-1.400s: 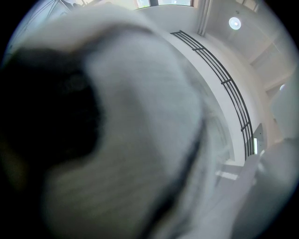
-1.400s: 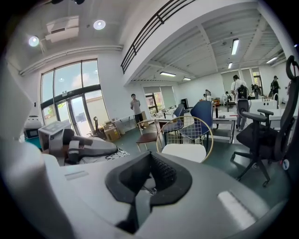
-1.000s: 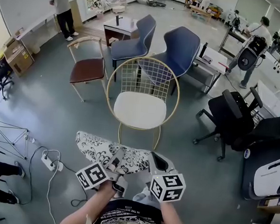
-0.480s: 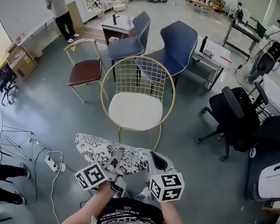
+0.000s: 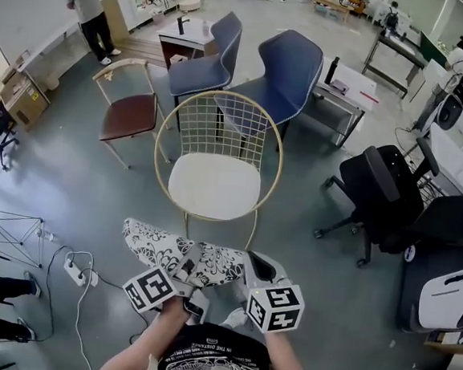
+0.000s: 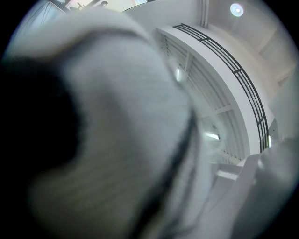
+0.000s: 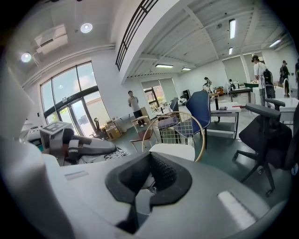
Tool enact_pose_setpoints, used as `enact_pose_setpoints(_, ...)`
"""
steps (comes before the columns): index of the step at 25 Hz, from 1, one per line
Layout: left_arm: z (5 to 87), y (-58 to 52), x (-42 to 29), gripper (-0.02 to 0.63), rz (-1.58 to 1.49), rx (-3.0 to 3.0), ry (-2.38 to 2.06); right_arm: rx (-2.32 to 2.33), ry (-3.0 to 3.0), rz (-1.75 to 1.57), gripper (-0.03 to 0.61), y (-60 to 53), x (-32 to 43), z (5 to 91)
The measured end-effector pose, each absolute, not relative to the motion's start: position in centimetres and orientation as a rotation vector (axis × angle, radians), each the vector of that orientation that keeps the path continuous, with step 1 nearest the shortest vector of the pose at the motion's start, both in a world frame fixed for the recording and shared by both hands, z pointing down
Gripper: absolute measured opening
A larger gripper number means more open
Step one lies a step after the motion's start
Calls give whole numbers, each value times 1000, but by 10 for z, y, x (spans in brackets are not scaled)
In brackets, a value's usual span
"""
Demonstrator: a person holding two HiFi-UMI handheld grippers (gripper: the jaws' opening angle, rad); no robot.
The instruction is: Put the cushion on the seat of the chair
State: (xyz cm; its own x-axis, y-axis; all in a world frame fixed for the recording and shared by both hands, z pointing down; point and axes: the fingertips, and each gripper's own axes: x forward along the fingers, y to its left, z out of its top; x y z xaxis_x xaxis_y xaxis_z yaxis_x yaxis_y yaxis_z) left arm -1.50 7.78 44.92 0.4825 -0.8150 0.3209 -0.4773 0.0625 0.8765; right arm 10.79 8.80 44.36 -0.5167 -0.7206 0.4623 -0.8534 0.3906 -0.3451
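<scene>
Head view, far left: power strip with white cable on the grey floor at lower left; person standing at upper left by the wall. Right of that, brown-seated chair with a pale wooden frame, apart from the others. Lower centre: cushion, white with black floral print, held off the floor close to the body; sits just below the chair in frame, not touching it. Left gripper clamped on the cushion's near edge, jaws together on the fabric; left gripper view filled by a blurred pale mass right against the lens, ceiling beyond at right. Centre: chair with a round gold wire back, white seat bare. Behind it, toward the top, blue chairs side by side. Right gripper at the cushion's right end, about level with the left one; in right gripper view, black pads closed together with a sliver of patterned fabric pinched between, white seat straight beyond. Right side: white desk, black office chair, second person at the upper right edge.
</scene>
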Motion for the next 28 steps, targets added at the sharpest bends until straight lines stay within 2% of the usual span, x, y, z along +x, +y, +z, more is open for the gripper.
enact_pose_setpoints(15, 441, -76, -47, 15, -378, 1590, -1003, 1485, -2313, 769, -5, -55, 66, 427)
enact_pose_setpoints(28, 453, -162, -46, 15, -381, 1594, -872, 1598, -2200, 712, -5, -120, 65, 423)
